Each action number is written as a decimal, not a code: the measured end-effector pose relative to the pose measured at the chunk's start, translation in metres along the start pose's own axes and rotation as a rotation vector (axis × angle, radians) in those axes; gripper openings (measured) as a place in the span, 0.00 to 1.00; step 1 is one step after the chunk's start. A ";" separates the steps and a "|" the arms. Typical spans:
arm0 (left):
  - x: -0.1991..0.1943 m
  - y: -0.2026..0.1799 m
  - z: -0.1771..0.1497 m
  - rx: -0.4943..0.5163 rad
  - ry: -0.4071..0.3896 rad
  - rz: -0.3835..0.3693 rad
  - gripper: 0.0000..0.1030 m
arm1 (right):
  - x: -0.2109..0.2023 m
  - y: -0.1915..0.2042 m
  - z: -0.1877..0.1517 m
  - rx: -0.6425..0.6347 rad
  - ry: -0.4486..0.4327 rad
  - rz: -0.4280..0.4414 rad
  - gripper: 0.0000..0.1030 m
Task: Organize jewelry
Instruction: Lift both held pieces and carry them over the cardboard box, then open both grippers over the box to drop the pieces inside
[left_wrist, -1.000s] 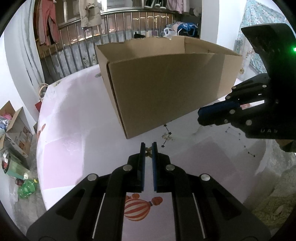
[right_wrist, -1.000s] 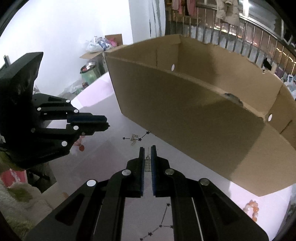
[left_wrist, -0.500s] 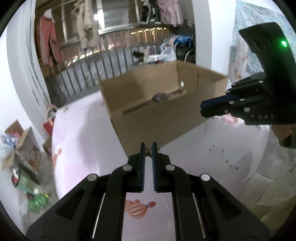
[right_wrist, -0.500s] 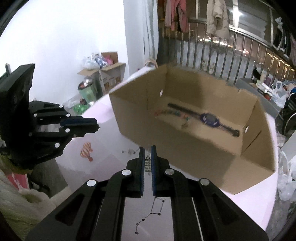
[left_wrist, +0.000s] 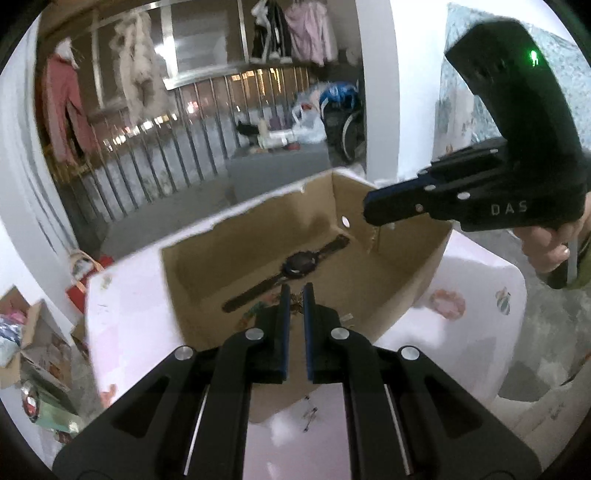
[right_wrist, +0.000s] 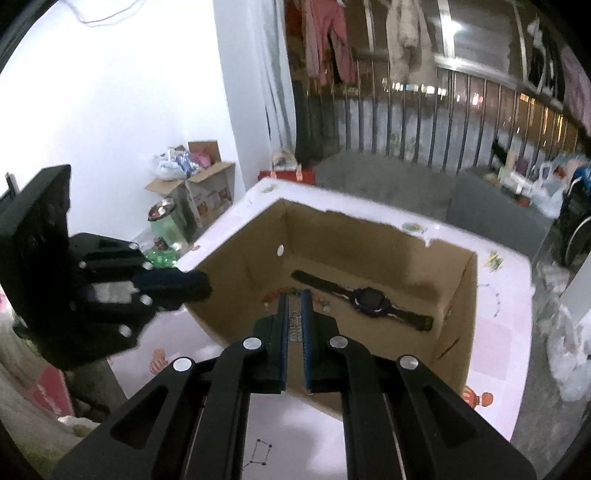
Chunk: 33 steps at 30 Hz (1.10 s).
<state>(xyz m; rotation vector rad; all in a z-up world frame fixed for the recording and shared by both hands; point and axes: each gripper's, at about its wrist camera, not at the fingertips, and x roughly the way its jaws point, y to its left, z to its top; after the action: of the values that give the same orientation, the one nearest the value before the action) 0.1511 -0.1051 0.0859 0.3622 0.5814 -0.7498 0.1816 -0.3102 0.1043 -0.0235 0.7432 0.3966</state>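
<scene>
Brown corrugated cardboard box (left_wrist: 402, 295), rectangular

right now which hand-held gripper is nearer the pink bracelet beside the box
Right. Right hand-held gripper hangs over the cardboard box end by the pink bracelet; the left hand-held gripper, over its middle.

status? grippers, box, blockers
Left gripper and right gripper shut on small jewelry pieces. Watch in cardboard box. Nothing blocking.
</scene>
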 end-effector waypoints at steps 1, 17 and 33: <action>0.011 0.002 0.004 -0.017 0.018 -0.025 0.06 | 0.004 -0.004 0.002 0.007 0.013 0.001 0.06; 0.106 0.023 0.017 -0.163 0.221 -0.147 0.07 | 0.089 -0.056 0.015 0.114 0.245 0.001 0.08; 0.081 0.046 0.018 -0.213 0.146 -0.084 0.18 | 0.084 -0.063 0.019 0.147 0.205 -0.015 0.13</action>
<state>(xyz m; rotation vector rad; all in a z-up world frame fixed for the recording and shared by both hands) 0.2386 -0.1262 0.0556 0.1971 0.8108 -0.7374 0.2727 -0.3370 0.0549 0.0697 0.9725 0.3275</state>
